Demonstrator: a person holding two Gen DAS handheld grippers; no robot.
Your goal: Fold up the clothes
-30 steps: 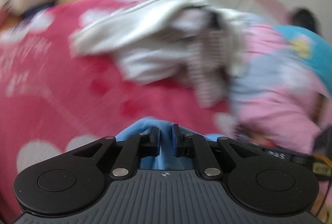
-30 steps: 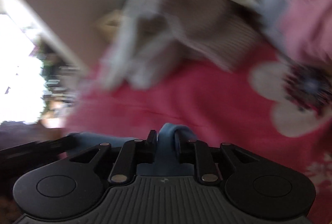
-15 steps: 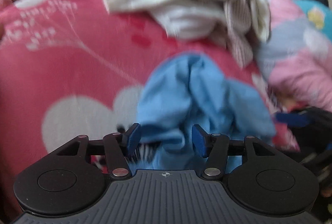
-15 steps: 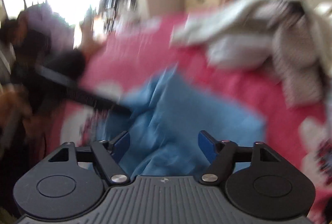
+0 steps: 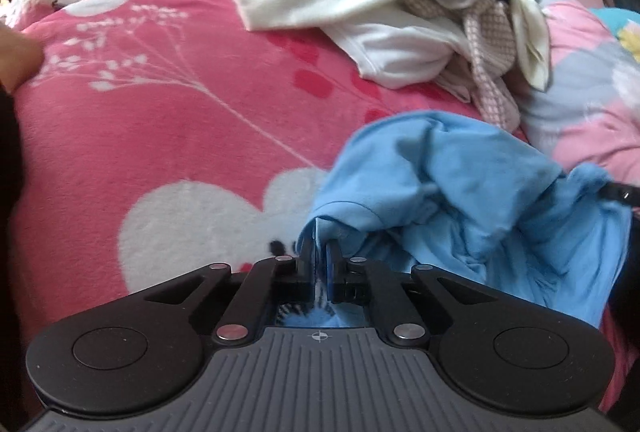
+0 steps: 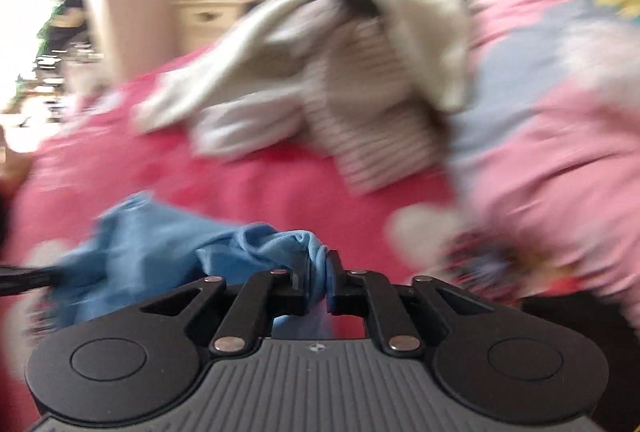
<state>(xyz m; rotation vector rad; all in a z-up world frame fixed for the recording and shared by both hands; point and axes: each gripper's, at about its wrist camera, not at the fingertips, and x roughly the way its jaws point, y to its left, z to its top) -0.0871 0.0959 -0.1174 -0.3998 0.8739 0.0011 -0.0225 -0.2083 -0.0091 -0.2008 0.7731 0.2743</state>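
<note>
Blue shirt (image 5: 460, 184) lies crumpled on the pink bed (image 5: 160, 120), near a heap of pale clothes (image 5: 400, 20); left gripper (image 5: 319, 256) pinches its hem; right gripper (image 6: 319, 272) is closing on a bunched fold.

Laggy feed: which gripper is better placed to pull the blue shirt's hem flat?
Left. The left gripper pinches the blue shirt at its hem edge; the right gripper, jaws closing, holds bunched fabric.
</note>
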